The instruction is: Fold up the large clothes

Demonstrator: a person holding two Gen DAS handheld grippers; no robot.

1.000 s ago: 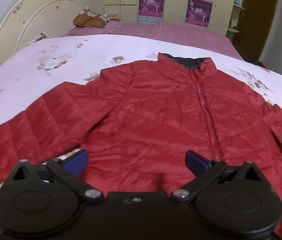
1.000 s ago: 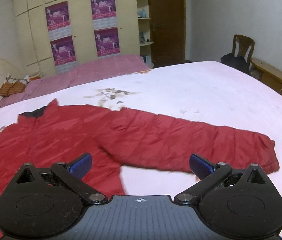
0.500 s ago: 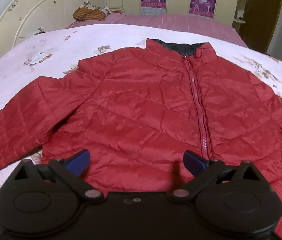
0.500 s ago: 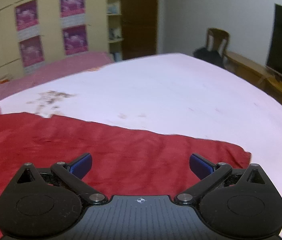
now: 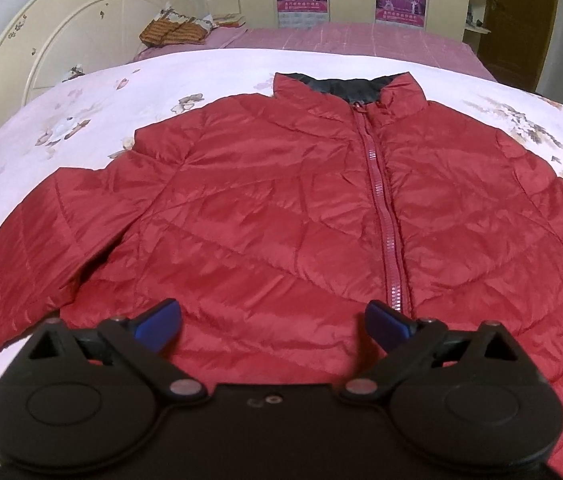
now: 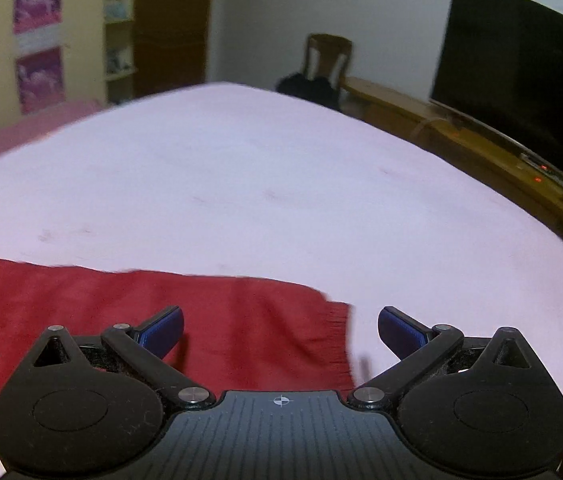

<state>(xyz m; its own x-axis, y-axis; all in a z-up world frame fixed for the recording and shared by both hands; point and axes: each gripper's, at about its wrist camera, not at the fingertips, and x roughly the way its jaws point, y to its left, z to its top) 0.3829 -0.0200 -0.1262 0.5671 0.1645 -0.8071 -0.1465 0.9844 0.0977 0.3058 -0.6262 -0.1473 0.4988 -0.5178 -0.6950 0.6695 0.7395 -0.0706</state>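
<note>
A red quilted jacket (image 5: 281, 216) lies face up and zipped on the bed, collar at the far end, sleeves spread to both sides. My left gripper (image 5: 273, 326) hovers open over the jacket's bottom hem, just left of the zipper (image 5: 381, 208). In the right wrist view, the jacket's right sleeve (image 6: 161, 312) stretches across the sheet, and its cuff (image 6: 337, 340) lies between the spread fingers of my right gripper (image 6: 279, 330), which is open and holds nothing.
The bed's pale floral sheet (image 5: 81, 128) surrounds the jacket; a cream headboard (image 5: 61, 36) and a pink blanket (image 5: 361, 40) lie beyond. To the right stand a wooden bench (image 6: 481, 152), a dark television (image 6: 521, 72) and a chair (image 6: 325, 60). The bed's corner (image 6: 561, 264) is near.
The left gripper moved in closer over the jacket's hem. The right gripper swung right along the sleeve until the cuff came between its fingers. Both stayed open.
</note>
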